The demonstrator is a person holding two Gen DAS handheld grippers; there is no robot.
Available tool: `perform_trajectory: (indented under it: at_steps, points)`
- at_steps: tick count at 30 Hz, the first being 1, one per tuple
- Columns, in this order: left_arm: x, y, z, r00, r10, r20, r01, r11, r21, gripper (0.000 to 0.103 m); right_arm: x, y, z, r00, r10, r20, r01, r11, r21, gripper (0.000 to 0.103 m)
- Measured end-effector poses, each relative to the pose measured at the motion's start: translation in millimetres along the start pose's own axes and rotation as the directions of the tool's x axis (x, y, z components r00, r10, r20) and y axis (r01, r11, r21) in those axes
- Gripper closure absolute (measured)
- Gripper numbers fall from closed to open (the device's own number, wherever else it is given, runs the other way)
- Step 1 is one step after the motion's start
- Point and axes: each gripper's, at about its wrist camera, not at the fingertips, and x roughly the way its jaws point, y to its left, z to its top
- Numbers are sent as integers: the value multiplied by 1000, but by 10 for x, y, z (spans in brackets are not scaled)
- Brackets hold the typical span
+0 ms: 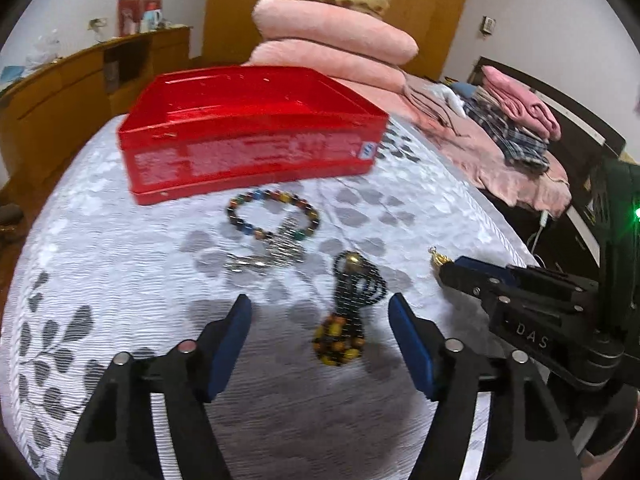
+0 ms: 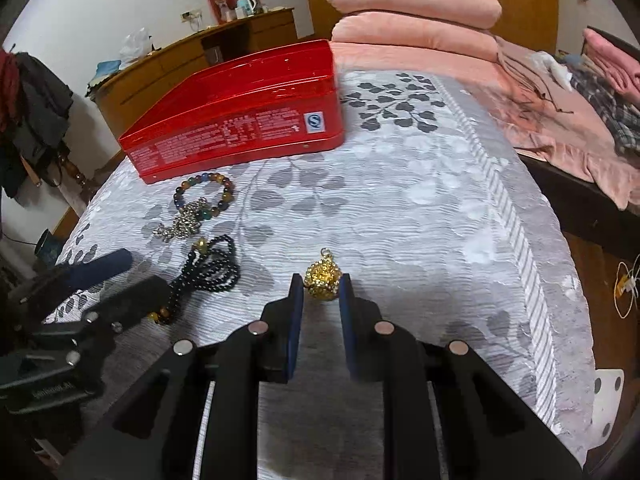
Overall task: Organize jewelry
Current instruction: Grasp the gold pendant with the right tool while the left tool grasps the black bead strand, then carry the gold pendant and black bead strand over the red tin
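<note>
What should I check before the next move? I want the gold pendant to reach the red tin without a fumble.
1. Right gripper shut on the gold pendant: ok.
2. Red tin open to take it: cannot tell; it looks closed.
3. Path to the tin clear: not ok; the beaded bracelet and silver chain lie before it.
4. Left gripper clear of the black bead necklace: ok, pads not touching.
5. Grippers apart: ok.
</note>
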Motion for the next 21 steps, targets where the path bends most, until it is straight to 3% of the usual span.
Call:
perform_trajectory:
  at_steps: [5, 8, 12, 21]
  points:
    - [127, -93, -6, 999, -36, -41, 36, 999, 18, 63, -11, -53, -16, 1000, 1, 3, -1, 1000, 14, 86]
    - [161, -154, -20, 999, -31, -44, 33, 998, 45, 67, -16, -58, -13, 1000, 5, 5, -5, 1000, 17, 86]
    - [160, -157, -33, 998, -37, -41, 39, 998, 52, 84, -5, -57, -14, 1000, 12, 4, -12, 1000, 21, 86]
    - [132, -87, -21, 998, -39, -39, 40, 999, 18, 84, 34, -16, -27, 1000, 19, -4, -19, 1000, 14, 86]
